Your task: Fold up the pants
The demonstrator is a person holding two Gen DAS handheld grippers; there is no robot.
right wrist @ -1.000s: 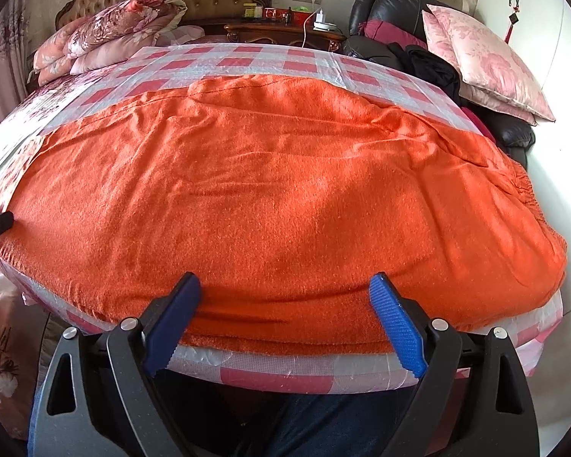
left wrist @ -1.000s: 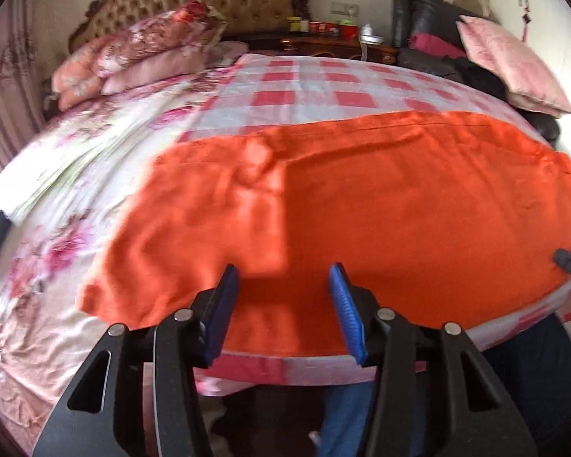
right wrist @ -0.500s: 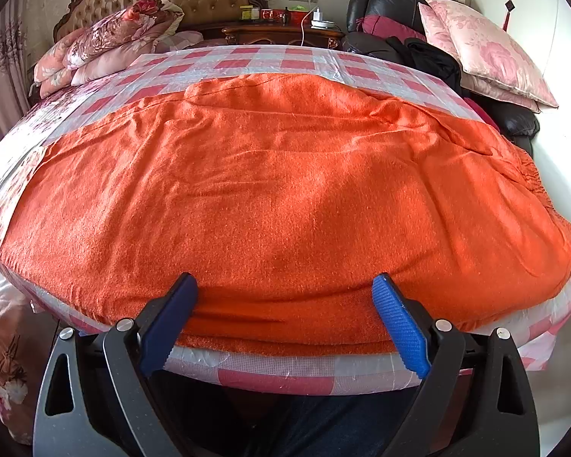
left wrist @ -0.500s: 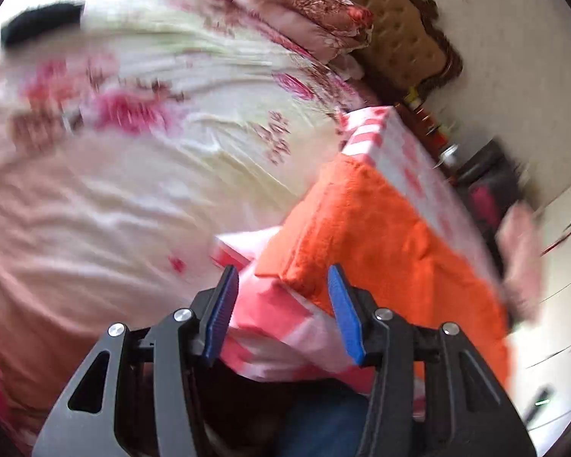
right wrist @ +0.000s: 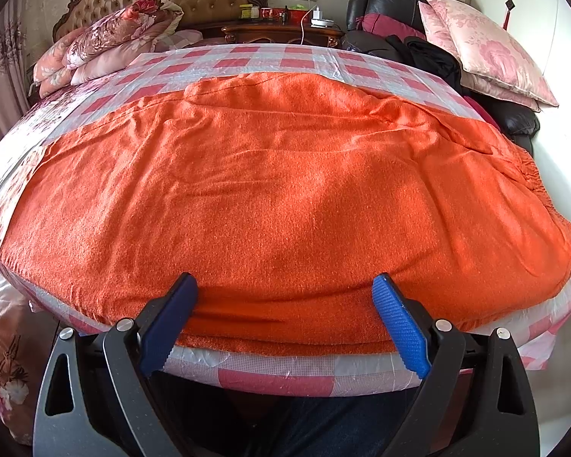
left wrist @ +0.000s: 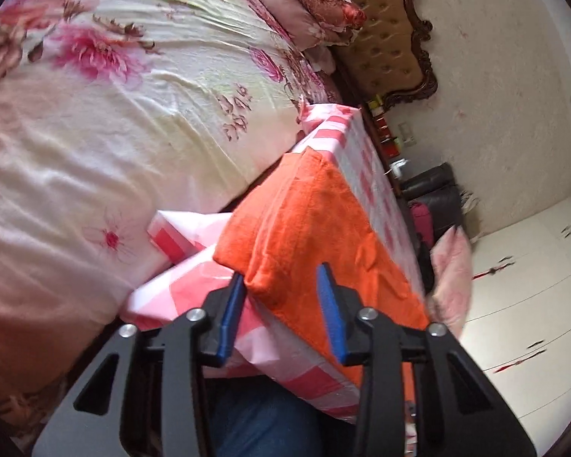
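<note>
Orange pants [right wrist: 285,190] lie spread flat on the red-check cover [right wrist: 278,381] of the table, long side running left to right in front of me, elastic waistband bunched at the right end. Floral bed [left wrist: 95,114] is beyond the left end.

My left tool [left wrist: 281,301] is rolled on its side at the leg-end corner. Jaws closing now, fairly narrow, with the hem corner sitting between them; left pad looks right at the cloth, right pad not on it yet. So not gripped yet, by my read.

My right tool [right wrist: 285,327] is wide apart, straddling the near edge mid-length, pads clear of the fabric, holding nothing.

Step in hand, as I judge it: pinch the leg hem and carry it across to the waistband.

How to do it well:
- Catch both layers at the corner, not just the top one. Edge looks doubled there.
- Keep the lower pad off the plastic cover, or it lifts with the pants.
- Bite deep enough that the terry-like cloth won't slip out mid-carry.
- Right tool should pin or grab the near edge so the body doesn't drag.
- Lift low, lay the hem square on the waistband.
</note>
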